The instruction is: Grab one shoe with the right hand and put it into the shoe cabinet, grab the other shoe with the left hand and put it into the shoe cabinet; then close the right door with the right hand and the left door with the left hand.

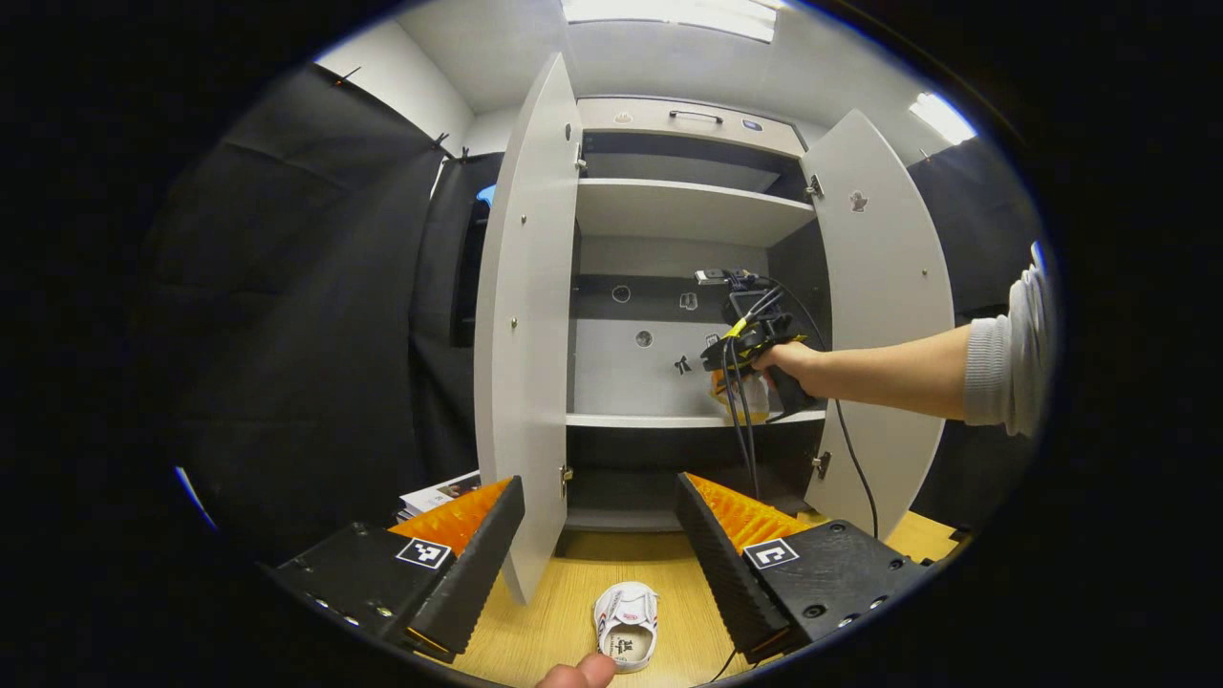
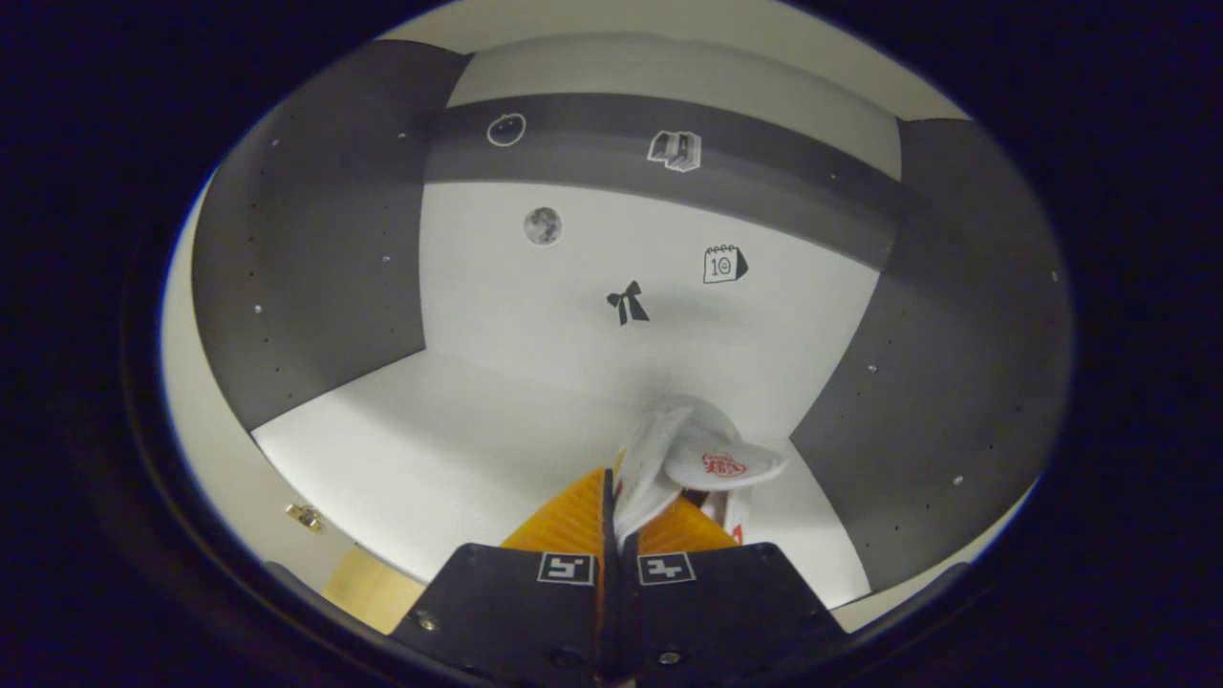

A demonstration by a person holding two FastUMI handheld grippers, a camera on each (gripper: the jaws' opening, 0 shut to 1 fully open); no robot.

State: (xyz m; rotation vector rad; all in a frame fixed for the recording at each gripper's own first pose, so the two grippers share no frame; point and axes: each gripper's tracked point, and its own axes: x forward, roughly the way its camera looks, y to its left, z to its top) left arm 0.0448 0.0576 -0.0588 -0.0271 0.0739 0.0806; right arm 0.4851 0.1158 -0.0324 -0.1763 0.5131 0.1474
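Right gripper view — jaws clamp a shoe (image 2: 669, 459) over the shelf (image 2: 430, 459); left gripper (image 1: 600, 535) jaws gape.

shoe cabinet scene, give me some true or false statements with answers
1. Both doors of the shoe cabinet are open. True.
2. The right gripper is open with nothing between its fingers. False: it is shut on a white shoe, held over the middle shelf.
3. The other shoe lies on the wooden floor in front of the cabinet. True.
4. The left gripper is clamped on that shoe. False: it is open, and the shoe lies below the gap between its fingers, ungripped.
5. The shelf under the held shoe already has a shoe resting on it. False: its visible surface is bare.
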